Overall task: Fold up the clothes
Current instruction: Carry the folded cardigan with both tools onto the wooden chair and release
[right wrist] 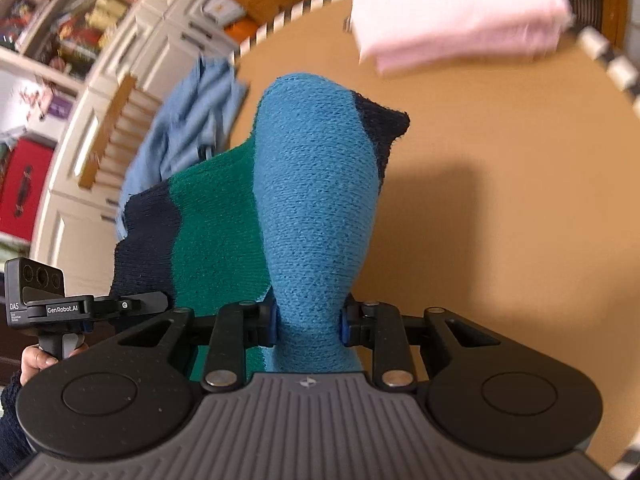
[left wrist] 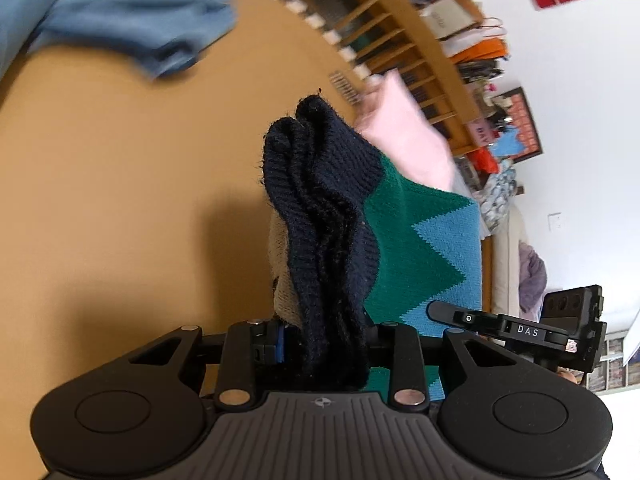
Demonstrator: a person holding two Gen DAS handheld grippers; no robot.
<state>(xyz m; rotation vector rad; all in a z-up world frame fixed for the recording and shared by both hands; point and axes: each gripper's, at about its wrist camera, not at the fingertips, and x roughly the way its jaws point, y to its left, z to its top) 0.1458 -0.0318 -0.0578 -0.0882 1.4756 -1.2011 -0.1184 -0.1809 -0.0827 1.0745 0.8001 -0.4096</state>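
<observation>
A knit sweater in navy, green and blue zigzag (left wrist: 400, 220) hangs lifted above the tan table (left wrist: 120, 200). My left gripper (left wrist: 326, 340) is shut on a bunched navy ribbed edge of it. In the right wrist view, my right gripper (right wrist: 308, 324) is shut on a blue fold of the same sweater (right wrist: 316, 200), and the cloth stretches away to the left toward the other hand. The table (right wrist: 500, 200) lies below.
A crumpled light blue garment (left wrist: 120, 12) lies at the table's far side, also the blue garment (right wrist: 188, 112). A folded pink garment (right wrist: 452, 12) sits near the striped table edge. Shelves and cabinets (right wrist: 80, 40) stand beyond. A person's hand (right wrist: 36, 360) holds the left gripper's handle.
</observation>
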